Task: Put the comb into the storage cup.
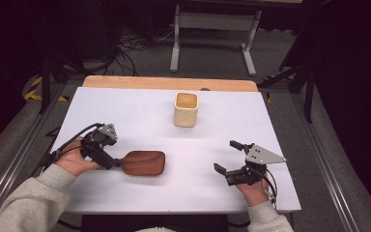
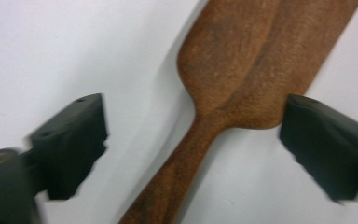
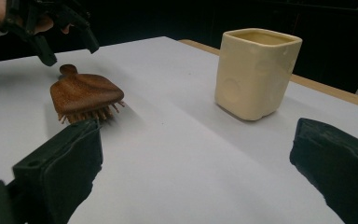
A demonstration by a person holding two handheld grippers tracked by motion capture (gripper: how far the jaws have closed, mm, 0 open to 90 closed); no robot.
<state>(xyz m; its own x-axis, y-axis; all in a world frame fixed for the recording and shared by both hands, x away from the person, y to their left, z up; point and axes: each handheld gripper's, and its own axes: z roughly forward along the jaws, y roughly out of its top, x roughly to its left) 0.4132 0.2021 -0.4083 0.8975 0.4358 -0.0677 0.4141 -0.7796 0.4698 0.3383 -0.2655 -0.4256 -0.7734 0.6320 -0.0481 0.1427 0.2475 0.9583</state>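
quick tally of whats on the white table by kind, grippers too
wooden brush: 1
cream cup: 1
hand-held grippers: 2, the left gripper and the right gripper
total: 4

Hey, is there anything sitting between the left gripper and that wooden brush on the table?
Nothing visible does. The left gripper hangs right over the handle of the wooden brush, jaws open on either side of it without touching. The cream cup stands farther back on the white table, well off that line.
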